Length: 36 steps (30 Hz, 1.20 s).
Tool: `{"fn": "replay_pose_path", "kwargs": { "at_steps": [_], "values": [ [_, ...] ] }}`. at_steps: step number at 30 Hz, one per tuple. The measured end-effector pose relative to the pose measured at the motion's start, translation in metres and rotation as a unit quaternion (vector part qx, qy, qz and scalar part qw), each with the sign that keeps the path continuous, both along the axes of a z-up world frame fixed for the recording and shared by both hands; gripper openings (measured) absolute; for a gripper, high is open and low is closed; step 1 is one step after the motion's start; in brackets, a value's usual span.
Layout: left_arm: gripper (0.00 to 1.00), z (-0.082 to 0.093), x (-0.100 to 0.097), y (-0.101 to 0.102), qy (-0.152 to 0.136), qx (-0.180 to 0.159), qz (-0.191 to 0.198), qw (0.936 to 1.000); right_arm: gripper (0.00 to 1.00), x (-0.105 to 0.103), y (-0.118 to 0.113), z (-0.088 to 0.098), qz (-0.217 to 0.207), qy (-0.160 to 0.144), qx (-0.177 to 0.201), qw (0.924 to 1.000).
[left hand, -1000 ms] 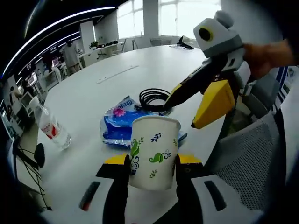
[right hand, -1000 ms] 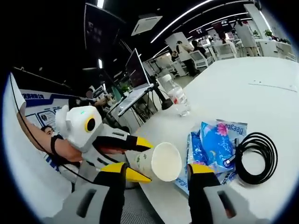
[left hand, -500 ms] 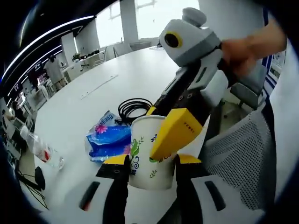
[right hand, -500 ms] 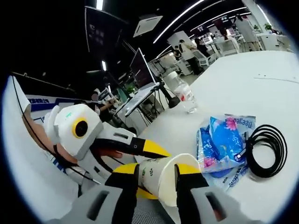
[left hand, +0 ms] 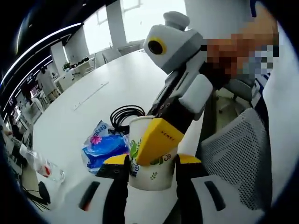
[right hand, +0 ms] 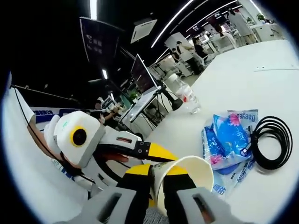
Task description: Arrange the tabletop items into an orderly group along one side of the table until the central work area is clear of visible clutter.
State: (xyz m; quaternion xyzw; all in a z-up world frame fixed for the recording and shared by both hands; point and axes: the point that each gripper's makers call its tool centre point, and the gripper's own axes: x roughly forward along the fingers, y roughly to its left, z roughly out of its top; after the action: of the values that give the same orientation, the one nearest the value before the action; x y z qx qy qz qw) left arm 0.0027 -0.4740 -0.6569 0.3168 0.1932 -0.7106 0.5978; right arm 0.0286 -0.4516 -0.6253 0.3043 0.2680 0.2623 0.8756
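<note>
Both claws pinch paper cup [left hand: 152, 156]: left [left hand: 152, 164] sides, right [right hand: 158, 179] apparently rim.

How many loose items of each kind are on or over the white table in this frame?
Paper cup: 1, held over the table edge by both the left gripper and the right gripper
Blue plastic packet: 1
Black coiled cable: 1
Clear plastic bottle: 1
Total: 4
</note>
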Motion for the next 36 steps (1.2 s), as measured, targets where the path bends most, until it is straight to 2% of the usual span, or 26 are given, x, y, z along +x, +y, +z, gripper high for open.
{"fn": "replay_pose_path", "kwargs": {
  "at_steps": [8,14,19,28,36],
  "values": [
    [0.39,0.0,0.005,-0.002,-0.002,0.003,-0.001,1.0,0.02,0.002,-0.001,-0.003,-0.013,0.005,0.002,0.9999],
    [0.37,0.001,0.013,-0.007,0.007,-0.003,0.015,0.9999,0.0,0.002,-0.008,-0.012,-0.007,0.009,-0.04,0.9991],
    [0.36,0.001,0.02,-0.01,0.013,-0.009,0.029,0.9994,0.0,0.006,-0.022,-0.01,-0.024,0.011,-0.036,0.999],
    [0.36,0.01,0.031,-0.012,0.043,-0.028,0.065,0.9965,0.0,0.006,-0.04,-0.009,-0.041,0.014,-0.039,0.9983],
    [0.35,0.012,0.042,-0.011,0.053,-0.036,0.084,0.9944,0.0,0.002,-0.045,-0.012,-0.045,0.021,-0.039,0.998]
  ]
}}
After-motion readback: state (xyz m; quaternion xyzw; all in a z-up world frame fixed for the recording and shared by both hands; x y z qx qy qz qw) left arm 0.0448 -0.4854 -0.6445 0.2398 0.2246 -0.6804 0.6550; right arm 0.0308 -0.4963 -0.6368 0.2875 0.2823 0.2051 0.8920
